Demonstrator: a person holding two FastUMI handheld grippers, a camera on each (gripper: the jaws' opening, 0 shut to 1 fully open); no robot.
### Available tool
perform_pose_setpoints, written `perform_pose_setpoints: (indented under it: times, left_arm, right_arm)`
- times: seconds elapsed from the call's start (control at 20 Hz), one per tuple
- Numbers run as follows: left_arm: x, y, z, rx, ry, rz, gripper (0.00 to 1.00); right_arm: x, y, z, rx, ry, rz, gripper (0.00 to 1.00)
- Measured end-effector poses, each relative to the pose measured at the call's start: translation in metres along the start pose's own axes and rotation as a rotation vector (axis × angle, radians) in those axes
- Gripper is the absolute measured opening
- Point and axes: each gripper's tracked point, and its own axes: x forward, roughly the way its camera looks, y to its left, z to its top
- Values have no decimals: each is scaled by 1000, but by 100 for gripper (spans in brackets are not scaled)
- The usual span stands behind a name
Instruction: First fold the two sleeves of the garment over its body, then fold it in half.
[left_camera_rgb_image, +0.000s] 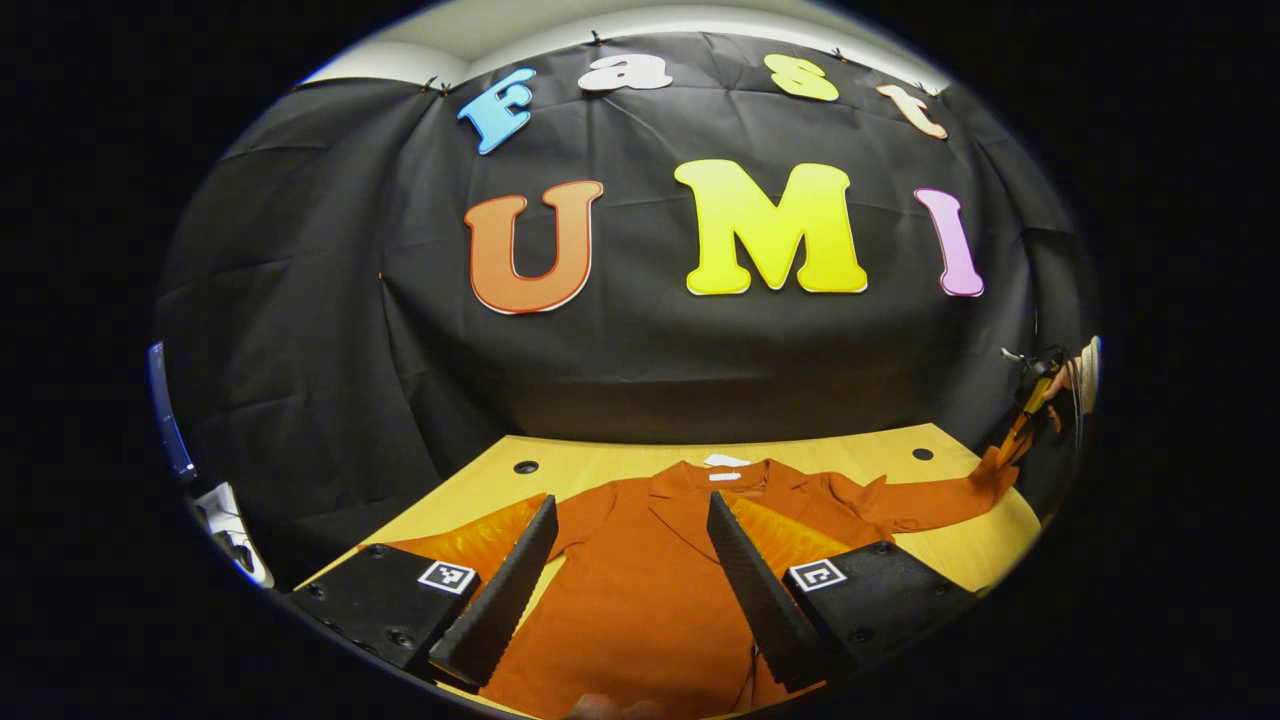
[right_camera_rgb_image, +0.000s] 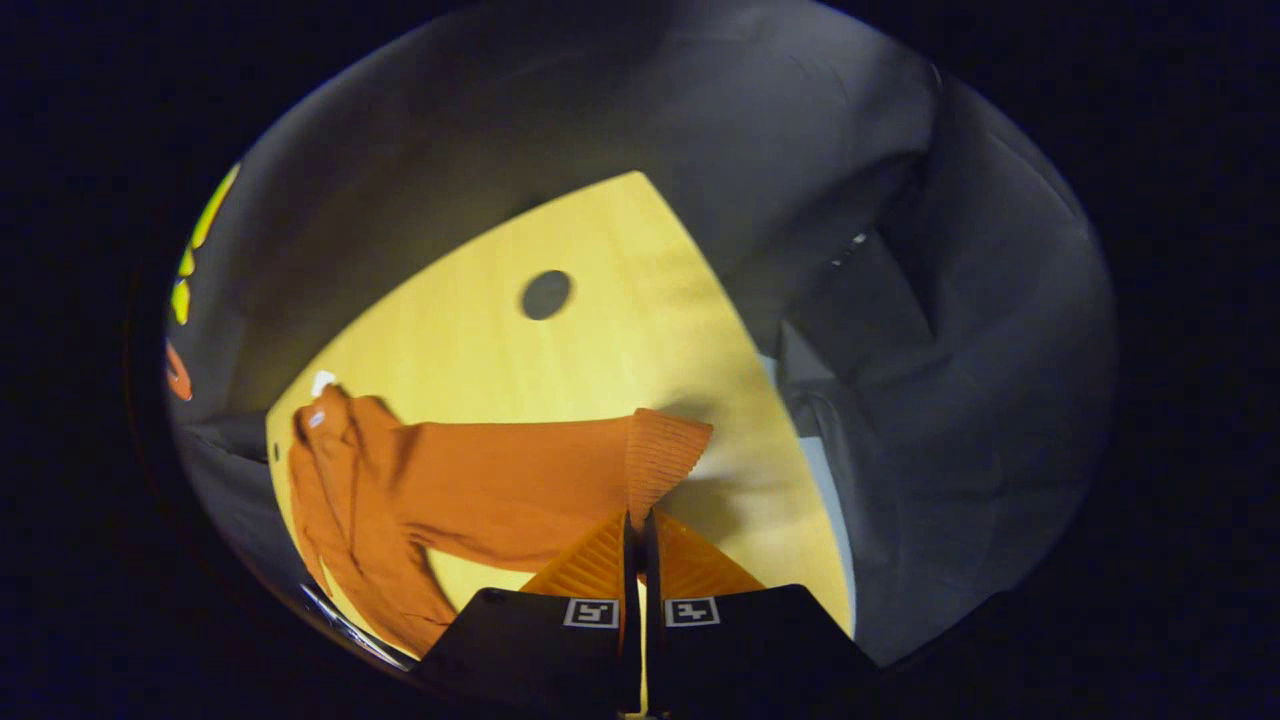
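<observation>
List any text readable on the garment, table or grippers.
White neck label on the garment: too small to read.
Square markers on the left gripper and on the right gripper, which grips the sleeve: coded patterns, no words.
Table: none.

Rust-orange garment (left_camera_rgb_image: 640, 590), sleeve (right_camera_rgb_image: 520, 480) outstretched

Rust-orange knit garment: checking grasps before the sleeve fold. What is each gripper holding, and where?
The right gripper pinches the rust-orange knit garment at the sleeve's ribbed cuff. The left gripper, open, holds nothing.
</observation>
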Motion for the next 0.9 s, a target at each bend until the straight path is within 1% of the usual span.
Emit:
perform_pose_setpoints:
  times: [0.1,0.25,0.4,0.5,0.6,0.7,0.85,0.9]
  left_arm:
    - [1,12,-3,2,1,4,98]
    - [6,32,-10,10,-1,-2,98]
    - [8,61,-19,12,6,11,98]
    - [9,82,-25,8,8,25,98]
    - [6,101,-33,11,23,37,98]
    - [6,118,-34,14,12,41,98]
    - [6,142,-42,24,5,56,98]
    - [6,149,-45,27,7,61,98]
  right_arm:
    - [-23,59,-3,-60,-25,82,2]
    - [-50,156,-8,-164,-69,239,2]
    - [-59,252,-19,-268,-99,339,2]
    - [-61,307,-33,-310,-85,384,2]
    - [-46,352,-51,-343,-56,400,2]
    - [-28,398,-76,-364,-20,418,2]
    - [-3,458,-110,-337,31,466,2]
    - [7,471,-118,-325,46,471,2]
